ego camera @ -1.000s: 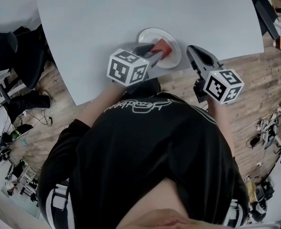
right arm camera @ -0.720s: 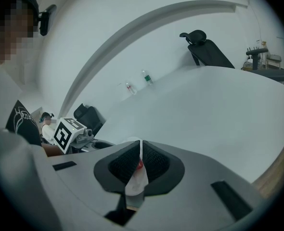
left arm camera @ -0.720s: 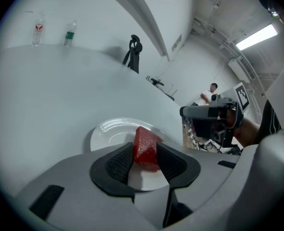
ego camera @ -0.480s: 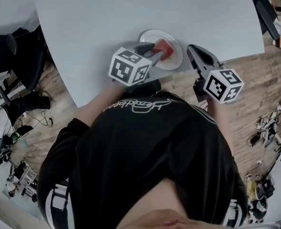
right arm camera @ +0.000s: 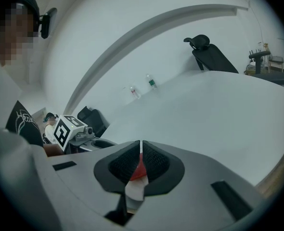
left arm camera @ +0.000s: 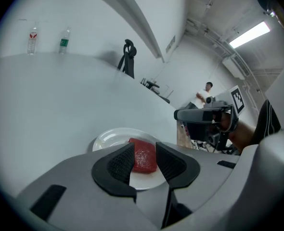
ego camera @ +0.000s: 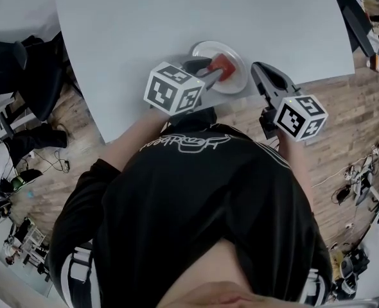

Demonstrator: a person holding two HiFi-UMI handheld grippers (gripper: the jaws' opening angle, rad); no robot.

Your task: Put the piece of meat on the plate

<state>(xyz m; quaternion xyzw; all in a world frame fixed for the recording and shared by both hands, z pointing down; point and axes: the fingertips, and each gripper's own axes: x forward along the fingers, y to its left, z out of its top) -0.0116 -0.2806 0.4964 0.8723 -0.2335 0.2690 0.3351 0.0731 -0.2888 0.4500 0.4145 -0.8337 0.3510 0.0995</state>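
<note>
- Head view: top centre, the piece of meat lies on the plate by the table edge; the left gripper reaches it, and the right gripper is just right of the plate.
- Left gripper view: lower centre, jaws apart, meat flat on the plate between them.
- Right gripper view: jaws closed to a slit, gripping nothing.

No wording can be read for certain: the white outlined script on the black shirt is illegible, the red label on one bottle and the green on another are too small, and the marker cubes carry only square patterns
</note>
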